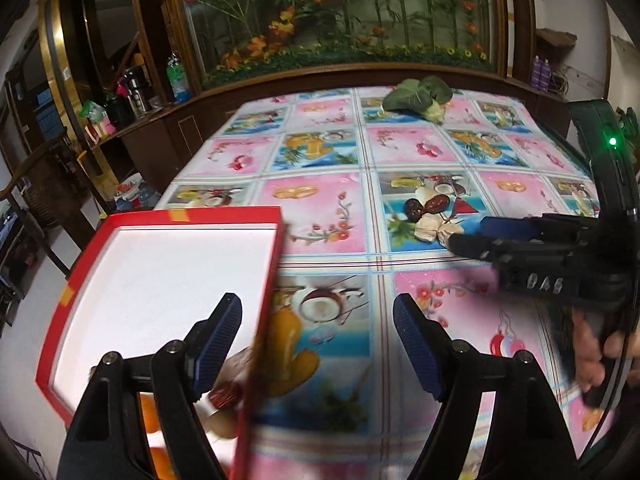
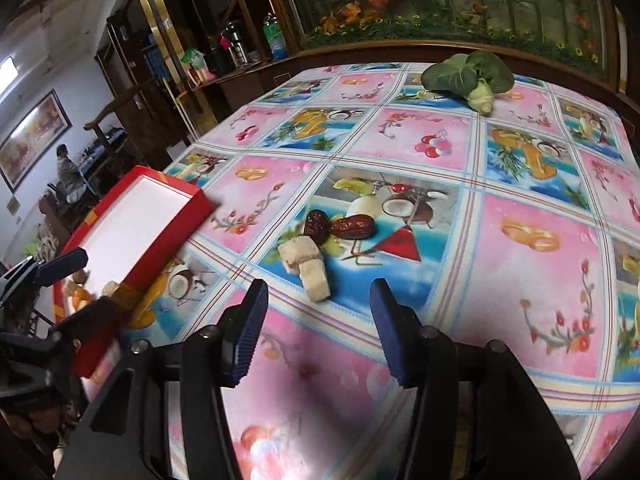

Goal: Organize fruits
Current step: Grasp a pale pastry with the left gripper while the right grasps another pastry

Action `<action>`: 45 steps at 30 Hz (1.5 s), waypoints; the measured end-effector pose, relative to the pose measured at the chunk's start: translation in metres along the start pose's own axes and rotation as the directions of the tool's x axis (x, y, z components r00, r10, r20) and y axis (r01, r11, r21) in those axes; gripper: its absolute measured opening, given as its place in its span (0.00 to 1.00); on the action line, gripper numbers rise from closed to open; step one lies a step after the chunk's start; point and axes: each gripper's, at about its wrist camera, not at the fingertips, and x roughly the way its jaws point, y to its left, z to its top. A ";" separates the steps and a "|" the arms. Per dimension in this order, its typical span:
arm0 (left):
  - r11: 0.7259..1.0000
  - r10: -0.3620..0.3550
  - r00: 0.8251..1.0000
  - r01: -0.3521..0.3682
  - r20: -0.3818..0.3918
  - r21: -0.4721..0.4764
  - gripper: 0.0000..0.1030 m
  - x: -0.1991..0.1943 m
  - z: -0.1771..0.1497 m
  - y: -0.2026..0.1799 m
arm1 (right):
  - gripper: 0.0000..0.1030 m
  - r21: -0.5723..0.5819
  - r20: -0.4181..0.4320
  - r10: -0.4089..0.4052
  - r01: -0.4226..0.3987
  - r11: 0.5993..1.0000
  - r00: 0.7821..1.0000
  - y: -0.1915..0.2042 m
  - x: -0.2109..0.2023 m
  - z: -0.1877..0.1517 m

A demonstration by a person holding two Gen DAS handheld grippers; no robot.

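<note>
On the fruit-print tablecloth (image 2: 520,208), at table centre, two red dates (image 2: 340,224) and two pale cut chunks (image 2: 306,264) lie loose, touching one another and uncollected. At 8 o'clock in the right wrist view, a red box lid (image 2: 136,220) sits tilted over a red box (image 2: 58,304) that already holds orange fruit (image 1: 150,414) and a date-like piece. Left gripper (image 1: 316,344) is spread wide beside the lid edge, holding nothing. Right gripper (image 2: 316,332) hangs with jaws apart, empty, near the chunks. At 12 o'clock lies a leafy green vegetable (image 2: 468,74). Judgement: partly done; four pieces remain.
</note>
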 end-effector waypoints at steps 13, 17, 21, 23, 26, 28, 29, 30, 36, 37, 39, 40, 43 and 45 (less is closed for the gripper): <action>0.999 -0.016 0.998 0.019 -0.066 0.041 0.76 0.030 0.018 -0.028 | 0.17 -0.004 -0.064 -0.023 0.023 1.000 0.998 -0.002 0.017 0.009; 0.995 -0.052 0.995 0.059 -0.087 0.078 0.76 0.042 0.026 -0.051 | 0.17 0.149 -0.010 0.005 -0.003 0.989 1.000 -0.033 -0.012 0.019; 0.993 -0.085 0.991 0.093 -0.100 0.077 0.75 0.059 0.039 -0.070 | 0.17 0.331 0.100 -0.017 -0.017 0.944 0.995 -0.077 -0.050 0.021; 0.992 -0.094 0.990 0.101 -0.108 0.070 0.75 0.069 0.045 -0.074 | 0.17 0.402 0.135 -0.008 -0.047 0.915 0.991 -0.093 -0.059 0.018; 0.992 -0.110 0.985 0.117 -0.134 0.046 0.57 0.082 0.051 -0.078 | 0.17 0.461 0.154 0.006 -0.078 0.884 0.988 -0.103 -0.063 0.018; 0.991 -0.124 0.982 0.131 -0.142 0.036 0.55 0.087 0.053 -0.079 | 0.17 0.457 0.156 0.008 -0.080 0.886 0.988 -0.100 -0.062 0.018; 0.991 -0.124 0.982 0.130 -0.141 0.036 0.55 0.089 0.054 -0.080 | 0.17 0.455 0.157 0.009 -0.081 0.887 0.987 -0.098 -0.062 0.019; 0.991 -0.123 0.982 0.129 -0.142 0.036 0.48 0.091 0.055 -0.081 | 0.17 0.453 0.158 0.011 -0.083 0.888 0.987 -0.095 -0.062 0.020; 0.980 -0.196 0.971 0.199 -0.139 0.008 0.18 0.095 0.056 -0.085 | 0.17 0.425 0.148 0.019 -0.081 0.901 0.989 -0.089 -0.056 0.021; 0.980 -0.195 0.971 0.197 -0.137 0.008 0.18 0.094 0.056 -0.086 | 0.17 0.424 0.145 0.021 -0.081 0.902 0.989 -0.089 -0.055 0.021; 0.982 -0.183 0.976 0.186 -0.121 0.017 0.18 0.088 0.054 -0.086 | 0.17 0.413 0.139 0.015 -0.072 0.908 0.990 -0.087 -0.053 0.020; 0.984 -0.175 0.979 0.178 -0.107 0.019 0.18 0.081 0.052 -0.085 | 0.17 0.408 0.140 0.011 -0.068 0.911 0.990 -0.087 -0.052 0.020; 0.988 -0.148 0.988 0.149 -0.045 0.027 0.18 0.056 0.049 -0.078 | 0.17 0.387 0.156 0.000 -0.061 0.920 0.988 -0.085 -0.051 0.019; 0.992 -0.121 0.993 0.121 0.004 0.027 0.18 0.032 0.043 -0.068 | 0.17 0.369 0.175 -0.004 -0.062 0.927 0.985 -0.082 -0.053 0.019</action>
